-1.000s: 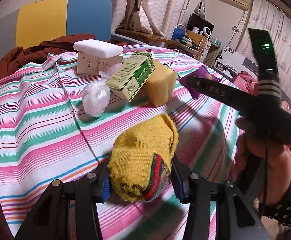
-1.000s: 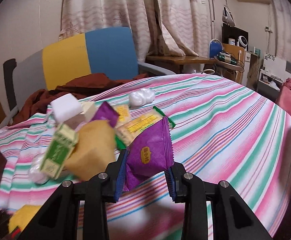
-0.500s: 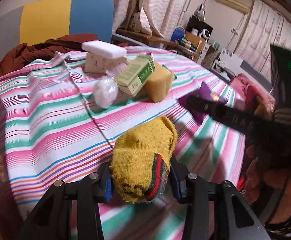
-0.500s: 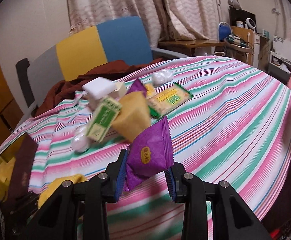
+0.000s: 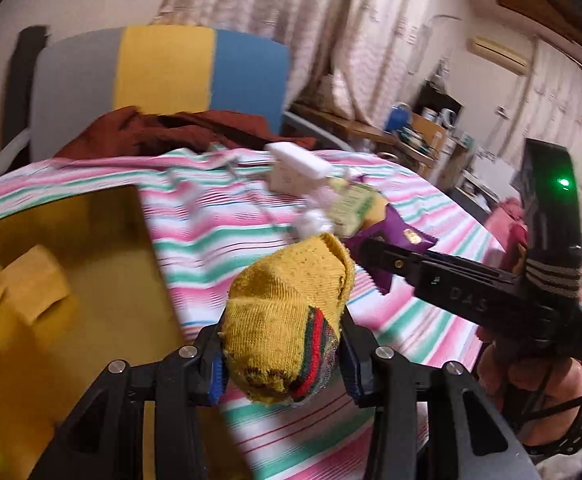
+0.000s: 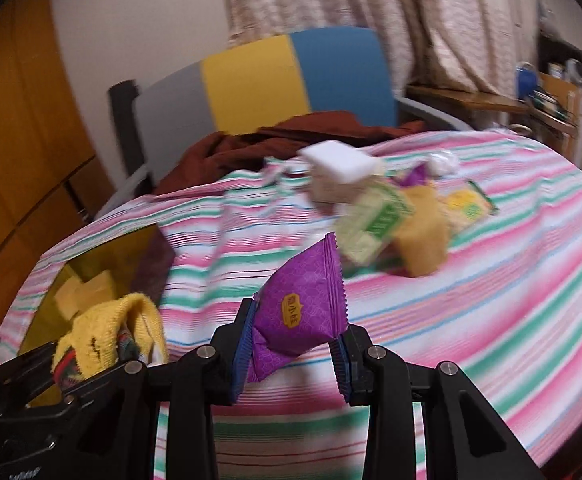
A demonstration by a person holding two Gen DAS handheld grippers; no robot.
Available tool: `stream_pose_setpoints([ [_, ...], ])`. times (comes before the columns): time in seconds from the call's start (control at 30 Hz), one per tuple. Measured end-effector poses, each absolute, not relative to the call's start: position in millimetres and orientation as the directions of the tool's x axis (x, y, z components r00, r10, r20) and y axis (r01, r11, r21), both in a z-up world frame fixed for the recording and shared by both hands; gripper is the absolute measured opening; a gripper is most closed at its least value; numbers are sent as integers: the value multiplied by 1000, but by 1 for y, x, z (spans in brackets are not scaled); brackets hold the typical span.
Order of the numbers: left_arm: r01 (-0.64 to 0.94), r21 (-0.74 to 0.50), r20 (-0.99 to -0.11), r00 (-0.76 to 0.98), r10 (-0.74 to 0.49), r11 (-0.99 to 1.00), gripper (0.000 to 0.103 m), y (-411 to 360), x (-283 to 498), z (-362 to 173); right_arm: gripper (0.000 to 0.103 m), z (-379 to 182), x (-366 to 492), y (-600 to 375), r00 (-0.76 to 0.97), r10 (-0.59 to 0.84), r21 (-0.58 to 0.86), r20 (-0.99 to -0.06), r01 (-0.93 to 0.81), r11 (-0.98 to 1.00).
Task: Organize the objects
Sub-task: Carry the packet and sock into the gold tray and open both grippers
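Note:
My left gripper is shut on a rolled yellow sock with red and green stripes, held above the striped tablecloth beside a yellow-lined box. The sock also shows in the right wrist view. My right gripper is shut on a purple snack packet, held above the cloth; the packet also shows in the left wrist view. The box holds yellow blocks.
A pile lies further back on the table: a white block on a cream carton, a green box, a yellow sponge, a yellow packet, a white plastic ball. A chair with brown cloth stands behind.
Both grippers have swung left with their loads. The yellow-lined box has come into view on the left, and the pile now sits further away to the right.

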State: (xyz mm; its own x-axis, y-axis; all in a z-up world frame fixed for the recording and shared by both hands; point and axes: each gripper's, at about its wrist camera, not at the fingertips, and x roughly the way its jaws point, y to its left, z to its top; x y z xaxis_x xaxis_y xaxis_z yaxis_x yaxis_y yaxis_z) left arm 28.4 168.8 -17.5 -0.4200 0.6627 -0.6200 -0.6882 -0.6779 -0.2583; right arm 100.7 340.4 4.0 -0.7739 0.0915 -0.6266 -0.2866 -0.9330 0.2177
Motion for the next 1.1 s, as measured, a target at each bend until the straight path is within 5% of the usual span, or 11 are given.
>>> stream_pose_setpoints([
  [0.73, -231, -216, -753, -580, 312, -949, 45, -12, -53, -47, 36, 0, -6, 161, -600, -337, 267, -726, 206, -942],
  [0.83, -188, -201, -773, -573, 274, -961, 50, -24, -64, -51, 40, -5, -21, 145, -568, -376, 299, -732, 227, -927],
  [0.9, -149, -214, -794, -549, 261, -965, 54, -30, -74, -55, 59, -9, -29, 136, -561, -384, 317, -734, 217, -923],
  [1.1, -93, -315, -763, -567, 310, -945, 71, -46, -76, -45, 68, 0, -15, 134, -595, -389, 319, -703, 225, -921],
])
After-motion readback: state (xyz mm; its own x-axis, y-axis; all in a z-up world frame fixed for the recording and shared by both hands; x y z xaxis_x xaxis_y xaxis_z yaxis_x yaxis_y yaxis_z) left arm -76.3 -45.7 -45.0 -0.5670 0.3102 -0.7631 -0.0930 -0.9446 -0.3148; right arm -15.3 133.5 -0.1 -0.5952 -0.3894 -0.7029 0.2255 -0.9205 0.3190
